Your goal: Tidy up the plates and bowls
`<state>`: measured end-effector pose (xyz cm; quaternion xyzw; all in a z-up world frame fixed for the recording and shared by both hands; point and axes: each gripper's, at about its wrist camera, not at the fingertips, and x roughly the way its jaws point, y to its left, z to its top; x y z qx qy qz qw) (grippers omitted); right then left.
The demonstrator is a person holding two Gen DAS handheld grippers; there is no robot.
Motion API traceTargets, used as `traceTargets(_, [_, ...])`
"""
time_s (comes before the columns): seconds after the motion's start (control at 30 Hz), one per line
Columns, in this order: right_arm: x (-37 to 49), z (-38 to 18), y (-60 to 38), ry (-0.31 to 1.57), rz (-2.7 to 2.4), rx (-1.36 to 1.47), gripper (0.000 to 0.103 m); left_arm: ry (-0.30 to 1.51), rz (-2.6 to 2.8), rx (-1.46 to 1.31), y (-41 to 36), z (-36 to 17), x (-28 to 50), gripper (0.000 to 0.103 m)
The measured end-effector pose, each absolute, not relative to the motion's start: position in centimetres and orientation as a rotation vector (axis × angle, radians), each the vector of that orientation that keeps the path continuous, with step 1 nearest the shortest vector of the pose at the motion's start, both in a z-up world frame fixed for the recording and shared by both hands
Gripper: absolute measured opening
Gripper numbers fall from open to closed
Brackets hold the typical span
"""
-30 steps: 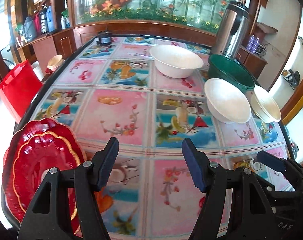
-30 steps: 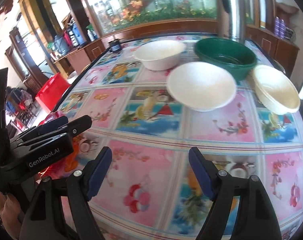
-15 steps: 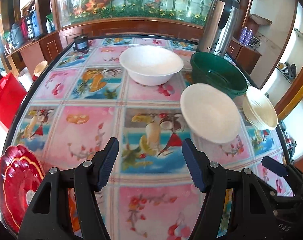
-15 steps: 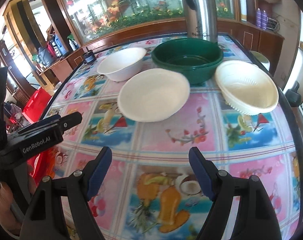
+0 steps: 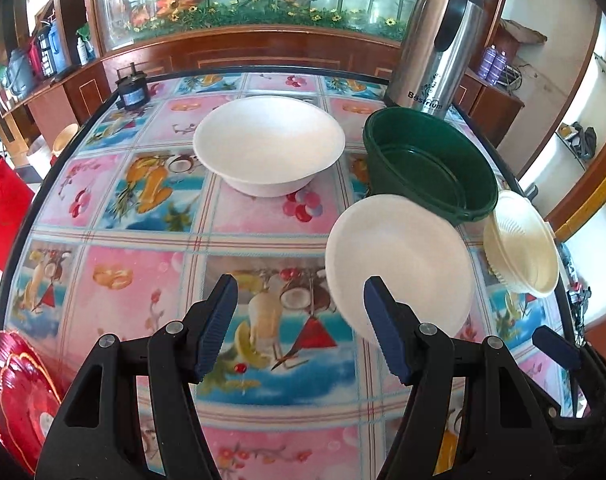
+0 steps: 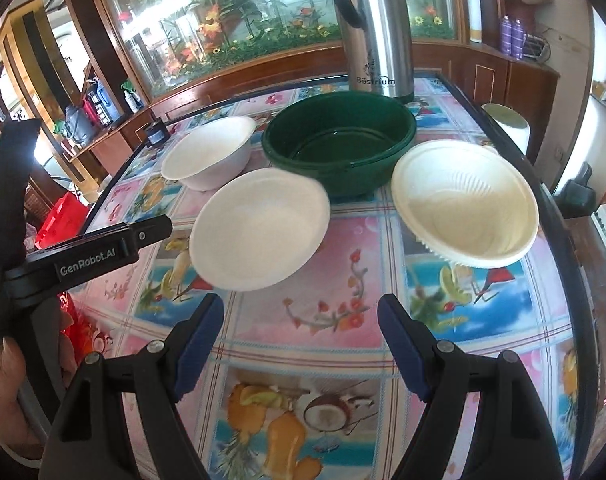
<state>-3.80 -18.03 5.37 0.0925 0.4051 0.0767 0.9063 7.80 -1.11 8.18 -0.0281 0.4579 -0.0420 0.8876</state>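
On the fruit-patterned table, a shallow white bowl (image 5: 399,264) (image 6: 259,228) lies just ahead of my left gripper (image 5: 299,292), by its right finger. That gripper is open and holds nothing. A deeper white bowl (image 5: 269,144) (image 6: 207,152) sits farther back. A green basin (image 5: 427,164) (image 6: 339,144) stands right of it. A cream ribbed bowl (image 5: 521,244) (image 6: 467,204) rests near the right edge. Stacked red scalloped plates (image 5: 19,392) lie at the near left corner. My right gripper (image 6: 301,312) is open over bare tablecloth, short of the bowls.
A tall steel thermos (image 5: 435,40) (image 6: 373,28) stands behind the green basin. A small black jar (image 5: 133,90) sits at the far left corner. The table's dark rim (image 6: 559,216) curves close past the cream bowl. A red bag (image 5: 3,204) hangs beyond the left edge.
Both grippers have travelled forward and rightward over the table, so the bowls loom nearer. The red plates have slid to the left view's bottom corner. Neither jaw opening has changed.
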Motion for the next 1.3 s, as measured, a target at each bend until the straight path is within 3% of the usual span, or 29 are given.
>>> traceTargets(1.3, [4.1,6.9,-22.8,0.823,0.132,0.188,0.080,1.042,-0.122,-0.138,-5.3,7.1,18.9,0.066])
